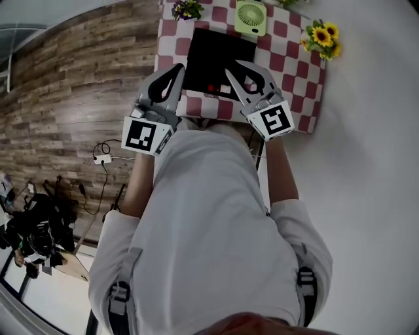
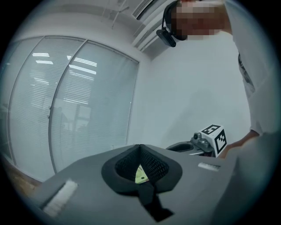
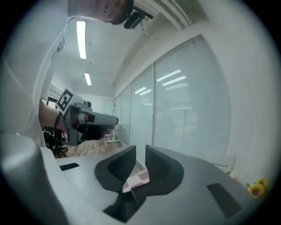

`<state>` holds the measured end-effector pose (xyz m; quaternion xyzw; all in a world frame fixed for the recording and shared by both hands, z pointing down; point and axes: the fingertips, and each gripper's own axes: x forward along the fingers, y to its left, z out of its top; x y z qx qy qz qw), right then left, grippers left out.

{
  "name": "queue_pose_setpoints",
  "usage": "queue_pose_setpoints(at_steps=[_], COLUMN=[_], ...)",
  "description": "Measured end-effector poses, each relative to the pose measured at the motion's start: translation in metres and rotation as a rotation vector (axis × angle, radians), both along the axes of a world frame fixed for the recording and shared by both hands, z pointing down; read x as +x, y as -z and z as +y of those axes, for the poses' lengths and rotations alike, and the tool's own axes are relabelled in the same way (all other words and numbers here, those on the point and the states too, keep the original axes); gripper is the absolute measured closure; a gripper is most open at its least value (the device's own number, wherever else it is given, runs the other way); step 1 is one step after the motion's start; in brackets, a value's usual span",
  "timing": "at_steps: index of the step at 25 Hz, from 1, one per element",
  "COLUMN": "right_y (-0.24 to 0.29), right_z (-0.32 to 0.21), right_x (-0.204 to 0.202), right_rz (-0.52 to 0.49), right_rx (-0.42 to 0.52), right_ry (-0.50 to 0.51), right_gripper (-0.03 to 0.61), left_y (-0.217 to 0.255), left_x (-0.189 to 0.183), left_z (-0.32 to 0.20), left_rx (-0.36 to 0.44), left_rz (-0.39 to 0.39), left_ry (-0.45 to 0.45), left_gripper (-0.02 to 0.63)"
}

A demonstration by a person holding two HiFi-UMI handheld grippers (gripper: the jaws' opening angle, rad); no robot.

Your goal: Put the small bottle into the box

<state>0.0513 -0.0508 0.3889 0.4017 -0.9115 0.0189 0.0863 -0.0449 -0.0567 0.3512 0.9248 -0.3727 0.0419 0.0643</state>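
1. I hold the left gripper (image 1: 178, 67) raised over the near edge of the table. Its grey, rounded shells curve inward until the tips meet. In the left gripper view (image 2: 140, 146) the black pads (image 2: 153, 165) have a mesh-like texture and are clenched against each other with nothing in them.
2. The right gripper (image 1: 234, 65) is level with it, just to the right. In the right gripper view (image 3: 140, 150) its smooth, matte black pads (image 3: 120, 167) stand a narrow slit apart. They are released, with nothing between them.
3. Through that slit I see only the checked cloth (image 3: 138, 178), in pink and white squares.
4. The box (image 1: 209, 49) is a flat, matte black rectangle lying on the cloth, under and beyond both sets of tips.
5. A small red-and-white speck (image 1: 211, 87) sits at the box's near edge, between the two grippers. It is too small for me to tell whether it is the small bottle. Neither gripper holds anything.
6. Behind the box stands a pale green fan (image 1: 251, 16) with a round, slotted grille. Sunflowers (image 1: 322, 36) are at the cloth's right edge.
7. The floor (image 1: 78, 98) to the left is rough-grained wooden planking.
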Motion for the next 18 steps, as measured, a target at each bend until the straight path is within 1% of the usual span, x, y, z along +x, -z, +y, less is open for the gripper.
queue_pose_setpoints(at_steps=[2,4,8,11,13,18], right_y=[0.042,0.073,0.113,0.130,0.138,0.135], right_z=[0.005,0.014,0.028,0.035,0.039,0.038], right_x=[0.003,0.008,0.019,0.029,0.034,0.045], right_rz=[-0.062,-0.086,-0.107,-0.124,-0.126,-0.075], right_rx=[0.079,0.132,0.218,0.238,0.248,0.268], right_ry=[-0.041,-0.075,-0.122,-0.165,-0.196,-0.277], right_gripper=[0.531,0.567,0.577,0.577,0.577,0.578], left_y=[0.023,0.044,0.074,0.084,0.084,0.084], left_x=[0.011,0.022,0.036,0.042,0.044,0.046], left_z=[-0.001,0.000,0.005,0.013,0.017,0.020], left_rx=[0.050,0.093,0.156,0.189,0.186,0.198], left_rz=[0.021,0.043,0.067,0.054,0.049,0.049], left_ry=[-0.027,-0.052,-0.086,-0.105,-0.110,-0.111], left_gripper=[0.615,0.615,0.615,0.615,0.615,0.615])
